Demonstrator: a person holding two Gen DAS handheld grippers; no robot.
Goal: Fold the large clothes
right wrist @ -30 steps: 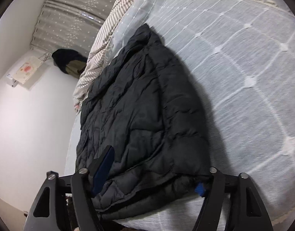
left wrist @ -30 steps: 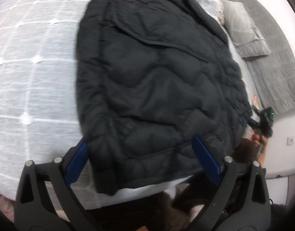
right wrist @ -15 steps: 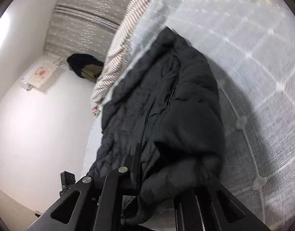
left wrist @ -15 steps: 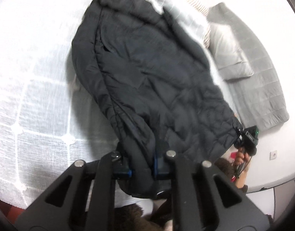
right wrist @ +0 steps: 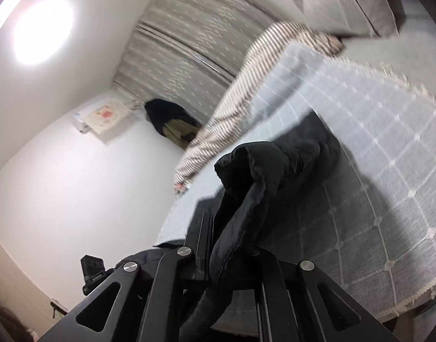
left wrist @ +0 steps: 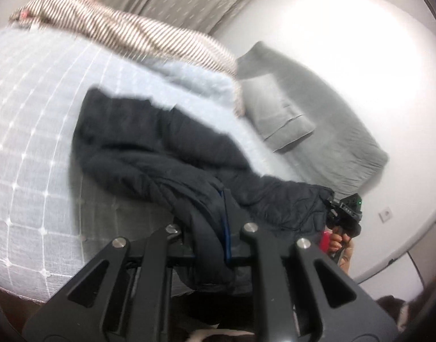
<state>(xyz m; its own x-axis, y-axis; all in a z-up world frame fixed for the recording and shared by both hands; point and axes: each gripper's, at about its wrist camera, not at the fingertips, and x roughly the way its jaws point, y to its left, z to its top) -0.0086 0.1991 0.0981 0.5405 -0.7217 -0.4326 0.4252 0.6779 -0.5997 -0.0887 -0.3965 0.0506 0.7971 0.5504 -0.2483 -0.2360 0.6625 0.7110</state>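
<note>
Gripping the near hem of the dark quilted jacket (left wrist: 166,154), both tools have their jaws closed on fabric: the left gripper (left wrist: 210,235) pinches a fold that hangs down between its arms, and the right gripper (right wrist: 229,252) pinches a thick bunch of the same garment at the other near corner. In the left wrist view the right gripper shows at the right edge of the jacket, held by a hand (left wrist: 339,242), with the hem drawn between the two tools.

As for progress, the fold looks only begun. The near end of the jacket is lifted off the bed (left wrist: 27,148) while the far end, probably the collar or hood end, lies on the pale blue checked cover. No finished crease or stacked layers show; the raised hem has yet to be carried over the far part and laid flat, and any further folds come after that. Blur makes the sleeves hard to place, so I cannot tell if they are tucked in.

The jacket's long axis runs from the near edge of the bed, at the grippers, away toward the striped blanket (left wrist: 126,31) and the curtain (right wrist: 189,37) at the far side, hem near and top end far. It sits right of the bed's middle, with the grey pillow (left wrist: 277,114) well apart to its right.
</note>
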